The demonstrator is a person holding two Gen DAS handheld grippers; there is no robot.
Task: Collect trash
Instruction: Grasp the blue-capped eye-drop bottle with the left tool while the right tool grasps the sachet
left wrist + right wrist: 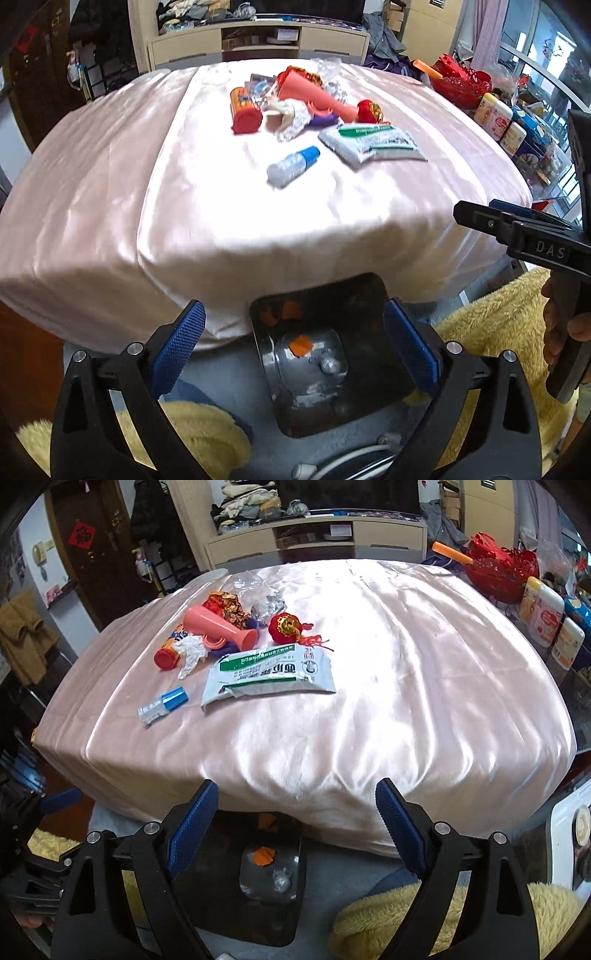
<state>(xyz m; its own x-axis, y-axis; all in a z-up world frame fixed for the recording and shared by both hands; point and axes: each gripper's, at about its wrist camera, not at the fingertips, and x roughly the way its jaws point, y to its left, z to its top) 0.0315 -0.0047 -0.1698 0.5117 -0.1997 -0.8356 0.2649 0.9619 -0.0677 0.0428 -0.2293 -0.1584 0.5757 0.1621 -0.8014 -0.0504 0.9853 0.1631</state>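
Left gripper (293, 345), right gripper (295, 825): jaws wide, empty, poised above dark rectangular bin (332, 369) on floor below near edge of pink satin-covered table (110, 184), likely after drop. Remaining trash: white-green plastic packet (269, 675), blue-capped tube (164, 705), pink plastic cone (221, 629), clustered toward far-left corner.

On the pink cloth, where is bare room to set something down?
The pink cloth lies bare from the white-green packet to its right edge by the red basket, and along the near edge. Crowded: far left, around the pink tube and orange bottle.
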